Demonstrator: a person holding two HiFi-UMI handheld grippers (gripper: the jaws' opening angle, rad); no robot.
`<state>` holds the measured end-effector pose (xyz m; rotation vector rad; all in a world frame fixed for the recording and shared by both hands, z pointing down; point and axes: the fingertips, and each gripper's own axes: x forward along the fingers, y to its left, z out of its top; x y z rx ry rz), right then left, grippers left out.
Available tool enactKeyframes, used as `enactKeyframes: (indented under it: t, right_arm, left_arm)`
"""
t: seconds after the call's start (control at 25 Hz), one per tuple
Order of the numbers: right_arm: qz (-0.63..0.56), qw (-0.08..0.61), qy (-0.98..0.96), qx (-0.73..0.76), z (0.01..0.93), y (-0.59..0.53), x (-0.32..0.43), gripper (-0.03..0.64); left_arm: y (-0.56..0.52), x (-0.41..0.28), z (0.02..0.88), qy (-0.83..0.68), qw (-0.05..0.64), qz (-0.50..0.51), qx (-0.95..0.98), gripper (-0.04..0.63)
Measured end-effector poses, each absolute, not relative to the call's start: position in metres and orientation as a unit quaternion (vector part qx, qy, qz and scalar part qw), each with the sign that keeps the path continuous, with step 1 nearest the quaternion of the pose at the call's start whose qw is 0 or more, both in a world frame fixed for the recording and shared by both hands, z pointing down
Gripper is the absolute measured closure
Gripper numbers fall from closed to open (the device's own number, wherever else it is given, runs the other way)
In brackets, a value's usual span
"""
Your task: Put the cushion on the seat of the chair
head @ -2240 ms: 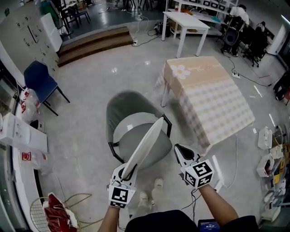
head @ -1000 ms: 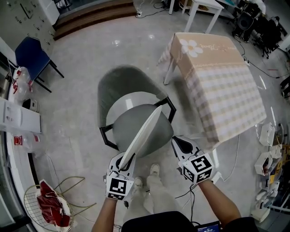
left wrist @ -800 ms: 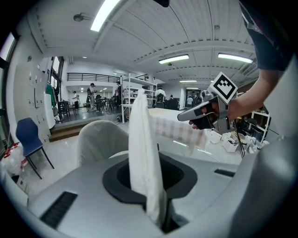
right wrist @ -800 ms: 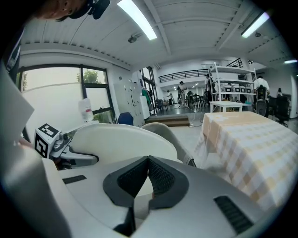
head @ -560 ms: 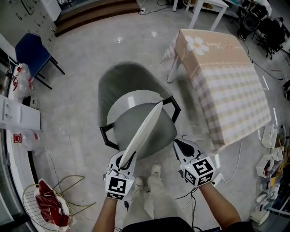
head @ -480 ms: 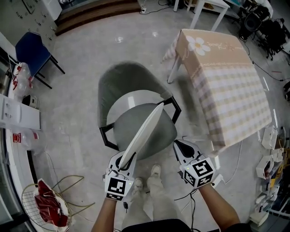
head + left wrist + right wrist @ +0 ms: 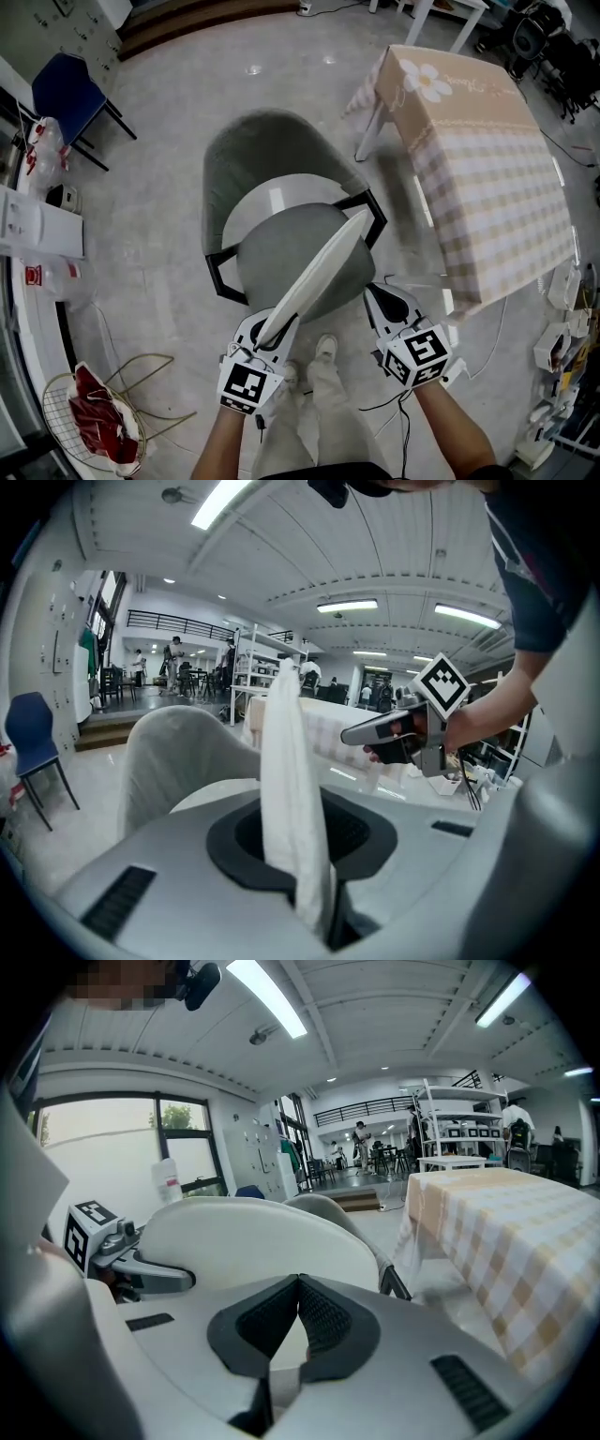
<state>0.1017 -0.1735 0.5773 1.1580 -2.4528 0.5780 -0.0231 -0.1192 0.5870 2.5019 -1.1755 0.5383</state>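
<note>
A white cushion (image 7: 321, 270) stands on edge, tilted up and away from me, over the grey chair's seat (image 7: 267, 267). My left gripper (image 7: 273, 330) is shut on the cushion's near edge; in the left gripper view the cushion (image 7: 286, 752) rises out of the jaws, with the chair back (image 7: 178, 757) behind it. My right gripper (image 7: 381, 293) hovers right of the cushion by the chair's black armrest, shut and holding nothing. The right gripper view shows the cushion's broad face (image 7: 253, 1232) ahead of the closed jaws. Whether the cushion touches the seat I cannot tell.
A table with a checked cloth (image 7: 483, 169) stands close on the right. A blue chair (image 7: 61, 89) is at the far left, white boxes (image 7: 37, 225) along the left wall, and a wire basket with a red bag (image 7: 94, 427) at the lower left. The person's shoes (image 7: 323, 352) sit below the seat.
Both grippers and the cushion have sunk toward the chair. The cushion's far end now lies lower over the seat. The left gripper's hold is unchanged.
</note>
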Motion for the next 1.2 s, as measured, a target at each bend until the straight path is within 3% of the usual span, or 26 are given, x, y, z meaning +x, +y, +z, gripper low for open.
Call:
enactKeyframes:
  t: [0.56, 1.2]
  right_arm:
    - [0.226, 0.170, -0.865, 0.415, 0.611, -0.178, 0.103, 0.600]
    - [0.254, 0.187, -0.858, 0.405, 0.655, -0.178, 0.095, 0.600]
  left_arm:
    - [-0.121, 0.002, 0.632, -0.342, 0.223, 0.173, 0.897, 0.531]
    - [-0.142, -0.021, 0.694, -0.335, 0.282, 0.175, 0.882, 0.529]
